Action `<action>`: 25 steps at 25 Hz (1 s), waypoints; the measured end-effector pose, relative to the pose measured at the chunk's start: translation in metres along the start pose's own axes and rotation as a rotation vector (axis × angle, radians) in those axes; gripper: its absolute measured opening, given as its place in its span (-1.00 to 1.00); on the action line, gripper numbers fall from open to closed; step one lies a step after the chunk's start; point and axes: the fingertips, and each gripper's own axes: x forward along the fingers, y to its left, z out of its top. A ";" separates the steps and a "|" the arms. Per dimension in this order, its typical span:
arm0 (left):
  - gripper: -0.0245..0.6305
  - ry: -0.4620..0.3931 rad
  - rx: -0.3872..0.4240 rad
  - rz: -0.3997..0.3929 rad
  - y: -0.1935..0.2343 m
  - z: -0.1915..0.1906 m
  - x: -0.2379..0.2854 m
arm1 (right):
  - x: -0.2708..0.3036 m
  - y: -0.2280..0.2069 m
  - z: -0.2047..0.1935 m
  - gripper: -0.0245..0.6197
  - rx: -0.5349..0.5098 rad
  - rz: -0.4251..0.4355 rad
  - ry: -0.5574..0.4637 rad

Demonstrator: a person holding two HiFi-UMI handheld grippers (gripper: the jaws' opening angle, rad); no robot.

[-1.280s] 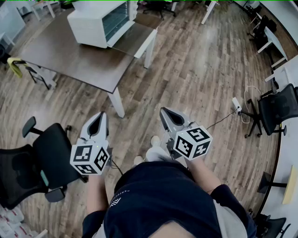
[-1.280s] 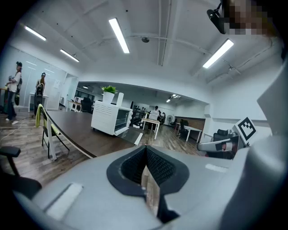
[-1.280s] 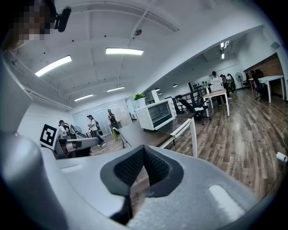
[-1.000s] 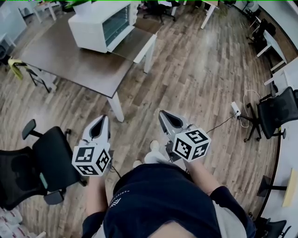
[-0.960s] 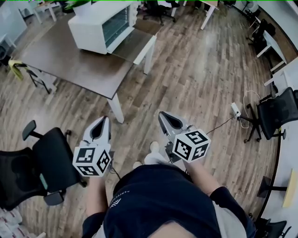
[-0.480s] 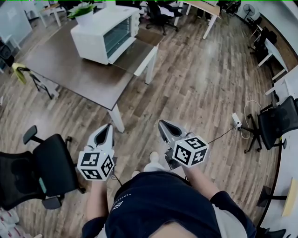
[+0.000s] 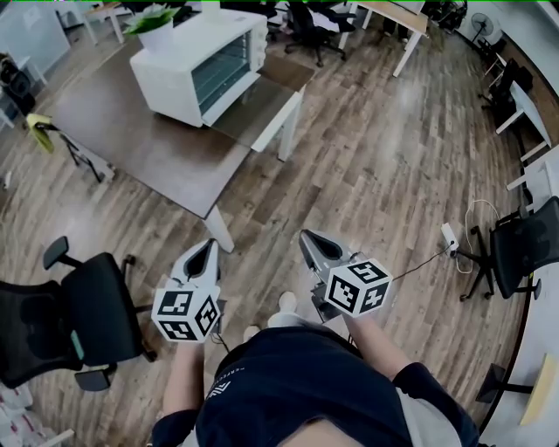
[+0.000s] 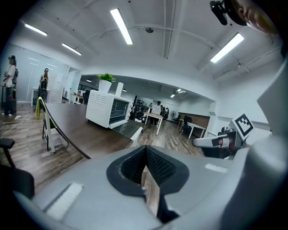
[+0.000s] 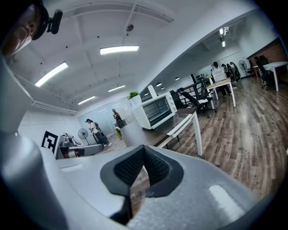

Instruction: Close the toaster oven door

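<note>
A white toaster oven (image 7: 199, 63) stands on the far part of a dark brown table (image 7: 131, 131). Its glass door (image 7: 258, 99) lies open and flat, with the white handle (image 7: 286, 112) at the table's edge. Both grippers hang over the wood floor, well short of the table. My left gripper (image 7: 206, 246) is shut and holds nothing, and so is my right gripper (image 7: 307, 237). The left gripper view shows the oven (image 8: 105, 108) far ahead beyond the closed left gripper (image 8: 145, 149). In the right gripper view the oven (image 9: 155, 110) and its door (image 9: 182, 122) lie ahead of the closed right gripper (image 9: 144, 148).
A black office chair (image 7: 83, 310) stands at my left, close to the left gripper. A potted plant (image 7: 155, 22) sits behind the oven. A white table leg (image 7: 218, 229) is just ahead of the left gripper. More desks, chairs and a floor cable (image 7: 450, 236) are to the right.
The table and oven have come nearer and lower in the head view as both grippers moved toward them. Both stay shut.
</note>
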 end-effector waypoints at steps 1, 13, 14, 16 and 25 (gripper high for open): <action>-0.87 0.001 0.000 0.000 -0.002 0.001 0.005 | 0.002 -0.004 0.003 -0.92 -0.003 0.008 0.000; -0.91 0.017 -0.004 0.068 -0.022 0.010 0.063 | 0.021 -0.059 0.029 -0.92 0.008 0.086 0.036; -0.91 0.017 -0.001 0.080 -0.024 0.010 0.067 | 0.021 -0.062 0.030 -0.92 0.008 0.095 0.039; -0.90 0.011 0.006 0.101 -0.028 0.012 0.072 | 0.020 -0.069 0.032 -0.92 0.001 0.112 0.043; -0.87 -0.012 0.008 0.165 -0.013 0.017 0.078 | 0.029 -0.095 0.039 -0.92 0.003 0.107 0.041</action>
